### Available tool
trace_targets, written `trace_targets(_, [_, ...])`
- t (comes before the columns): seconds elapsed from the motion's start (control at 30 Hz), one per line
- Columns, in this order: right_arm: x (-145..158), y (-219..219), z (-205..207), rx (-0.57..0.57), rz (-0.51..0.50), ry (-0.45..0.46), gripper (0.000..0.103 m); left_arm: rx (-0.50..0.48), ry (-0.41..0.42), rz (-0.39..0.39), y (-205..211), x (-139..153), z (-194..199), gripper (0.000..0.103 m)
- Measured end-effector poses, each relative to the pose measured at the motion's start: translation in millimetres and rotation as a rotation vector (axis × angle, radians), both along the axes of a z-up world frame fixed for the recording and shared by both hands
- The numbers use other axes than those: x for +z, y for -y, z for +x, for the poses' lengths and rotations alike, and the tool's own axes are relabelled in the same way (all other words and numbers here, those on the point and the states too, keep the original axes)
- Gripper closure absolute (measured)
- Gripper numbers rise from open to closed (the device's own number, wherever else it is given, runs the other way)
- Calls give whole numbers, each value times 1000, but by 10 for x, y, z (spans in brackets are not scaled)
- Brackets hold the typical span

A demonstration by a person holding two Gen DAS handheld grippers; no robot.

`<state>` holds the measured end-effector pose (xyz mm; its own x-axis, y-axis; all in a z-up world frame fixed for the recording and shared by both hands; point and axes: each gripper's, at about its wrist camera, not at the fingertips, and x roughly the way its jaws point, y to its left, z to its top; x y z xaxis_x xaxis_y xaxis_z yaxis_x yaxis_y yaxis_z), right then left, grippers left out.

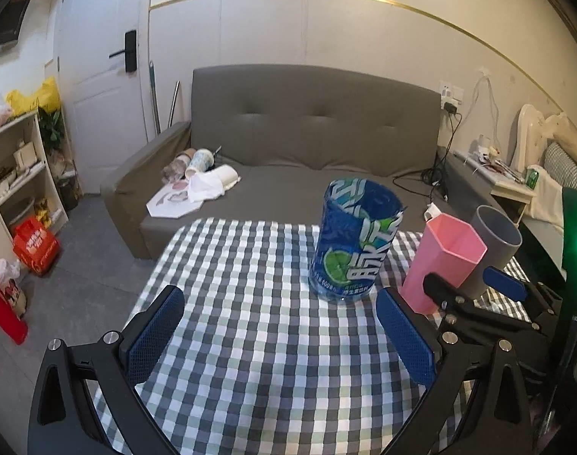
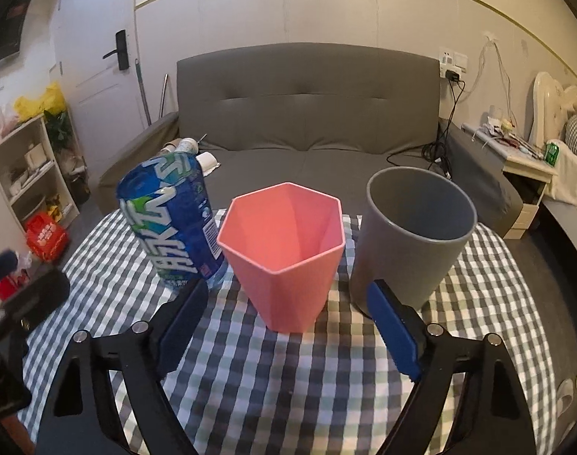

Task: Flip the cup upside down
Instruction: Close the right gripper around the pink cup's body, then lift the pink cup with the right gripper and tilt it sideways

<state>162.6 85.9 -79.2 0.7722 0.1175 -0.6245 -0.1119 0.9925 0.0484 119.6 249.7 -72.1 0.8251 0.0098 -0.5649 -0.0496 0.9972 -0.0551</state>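
Right wrist view had the right tool [image 2: 284, 335] spread wide and empty, its blue pads flanking the pink hexagonal cup [image 2: 284, 254], which stood upright on the checked tabletop [image 2: 288, 386] between a grey cup [image 2: 413, 239] and a cut-off blue bottle [image 2: 174, 227]. The bottle's large white Chinese characters were too warped to read; only "600" showed in the left view. The left tool [image 1: 280, 335] was open too, empty.

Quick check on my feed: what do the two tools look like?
Both match: the left tool and right tool have black angular frames with triangular cutouts, silver round bolts at the joints, and flat blue textured pads on the fingers. No cables, sleeves or markings show.
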Motion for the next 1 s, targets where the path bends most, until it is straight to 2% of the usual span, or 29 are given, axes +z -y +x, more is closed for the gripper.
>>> trace_targets(0.17, [19, -41, 83, 6, 1, 23, 18, 0, -11, 10, -3, -63, 44, 0])
trace_targets(0.23, [23, -59, 119, 7, -7, 29, 22, 0, -15, 9, 3, -80, 45, 0])
trace_targets(0.3, [9, -71, 167, 12, 5, 21, 33, -1, -19, 11, 6, -97, 56, 0])
trace_targets(0.37, [0, -68, 183, 9, 0, 19, 40, -2, -19, 15, 8, -113, 53, 0])
trace_targets(0.53, [32, -19, 129, 20, 18, 8, 41, -1, -17, 5, 9, -113, 58, 0])
trace_targets(0.77, [288, -33, -251, 49, 11, -16, 41, 11, -7, -24, -58, 18, -63, 0])
trace_targets(0.87, [346, 7, -494, 38, 27, -65, 41, 8, -3, -61, -134, 114, -219, 0])
trace_targets(1.0, [350, 121, -855, 12, 78, -162, 41, 20, 14, -54, -211, 226, -419, 0])
